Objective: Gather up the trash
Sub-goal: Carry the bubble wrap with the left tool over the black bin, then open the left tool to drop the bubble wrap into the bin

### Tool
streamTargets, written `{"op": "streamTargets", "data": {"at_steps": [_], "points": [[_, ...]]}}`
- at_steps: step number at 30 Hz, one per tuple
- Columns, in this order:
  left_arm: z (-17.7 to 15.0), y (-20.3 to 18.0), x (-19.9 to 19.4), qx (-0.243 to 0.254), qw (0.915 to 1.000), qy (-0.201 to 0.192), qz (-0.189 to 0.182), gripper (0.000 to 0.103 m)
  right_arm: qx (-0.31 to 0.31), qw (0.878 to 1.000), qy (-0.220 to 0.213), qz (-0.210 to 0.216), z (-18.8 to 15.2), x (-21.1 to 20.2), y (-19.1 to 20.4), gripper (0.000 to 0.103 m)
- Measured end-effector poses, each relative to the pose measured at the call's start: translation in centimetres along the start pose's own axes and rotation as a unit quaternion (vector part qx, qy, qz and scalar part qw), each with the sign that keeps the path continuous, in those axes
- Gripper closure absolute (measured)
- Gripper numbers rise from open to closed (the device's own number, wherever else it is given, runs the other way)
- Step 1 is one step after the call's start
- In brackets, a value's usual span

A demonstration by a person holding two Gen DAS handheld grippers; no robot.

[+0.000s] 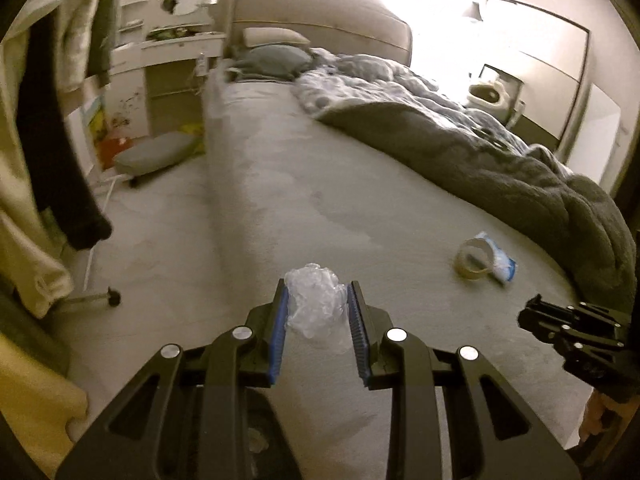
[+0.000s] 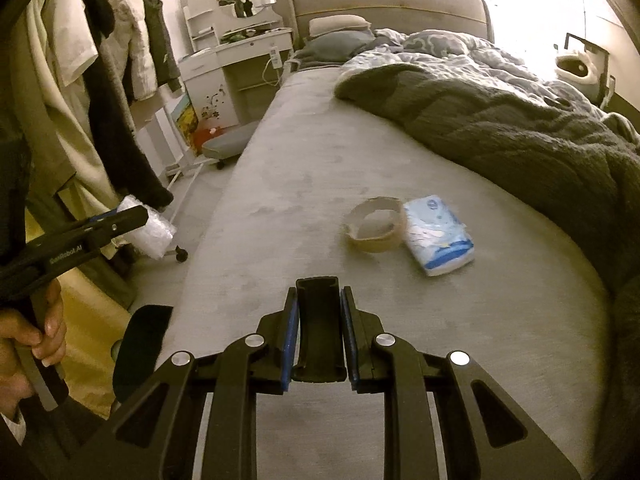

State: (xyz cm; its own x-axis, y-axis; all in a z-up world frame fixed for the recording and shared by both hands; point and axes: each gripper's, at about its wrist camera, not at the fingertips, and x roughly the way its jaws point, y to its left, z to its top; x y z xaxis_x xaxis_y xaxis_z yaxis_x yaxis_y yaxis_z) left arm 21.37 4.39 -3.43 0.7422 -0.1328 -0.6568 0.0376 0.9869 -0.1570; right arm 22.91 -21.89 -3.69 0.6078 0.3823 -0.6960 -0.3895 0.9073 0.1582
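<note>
**A:** Bedroom, dim and yellowish, with the bed (image 2: pixel 320 184) filling most of both views; its bare grey sheet holds what's left to collect. What have the hands got?

**B:** The left claw (image 1: pixel 318 312) is clamped on a crumpled wad of clear plastic (image 1: pixel 316 304), pinched between its blue pads. In the right wrist view that same wad sits out over the floor by the clothes rack (image 2: pixel 100 80), off the bed's edge. The right claw (image 2: pixel 320 336) is closed on a dark, trough-shaped black piece (image 2: pixel 319 328); I can't tell what it is.

**A:** And the rest of the trash?

**B:** A nearly spent tape roll (image 2: pixel 376 226) lies on the sheet, touching a blue-and-white tissue pack (image 2: pixel 438 236) on its right, both near the rumpled dark blanket (image 2: pixel 500 128).

**A:** No bin in sight?

**B:** None in either view, so I'd judge this a carry step: both hands full, heading for somewhere to drop things.

**A:** How to do it well?

**B:** Keep the left squeeze steady, since thin plastic slips out easily. Steer clear of the hanging clothes so nothing snags. Empty one claw before going back for the roll, and take it through its open centre or across its wall, without dragging the tissue pack along.
</note>
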Motion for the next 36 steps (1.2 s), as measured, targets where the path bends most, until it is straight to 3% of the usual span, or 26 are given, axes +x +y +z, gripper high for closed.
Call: {"op": "streamTargets", "data": {"at_steps": [12, 22, 36], "points": [[-4.3, 6.4, -0.3, -0.007, 0.9969, 0.026, 0.074, 0.072, -0.017, 1.0, -0.002, 0.026, 0.5, -0.3, 5.1, 0.083], [-9.2, 10.9, 1.4, -0.03, 0.9924, 0.081, 0.087, 0.072, -0.039, 0.998, 0.011, 0.054, 1.0, 1.9, 10.4, 0.083], [-13.1, 14.3, 3.9, -0.077, 0.9821, 0.149, 0.085, 0.071, -0.076, 0.993, 0.046, 0.081, 0.7, 6.2, 16.7, 0.083]]}}
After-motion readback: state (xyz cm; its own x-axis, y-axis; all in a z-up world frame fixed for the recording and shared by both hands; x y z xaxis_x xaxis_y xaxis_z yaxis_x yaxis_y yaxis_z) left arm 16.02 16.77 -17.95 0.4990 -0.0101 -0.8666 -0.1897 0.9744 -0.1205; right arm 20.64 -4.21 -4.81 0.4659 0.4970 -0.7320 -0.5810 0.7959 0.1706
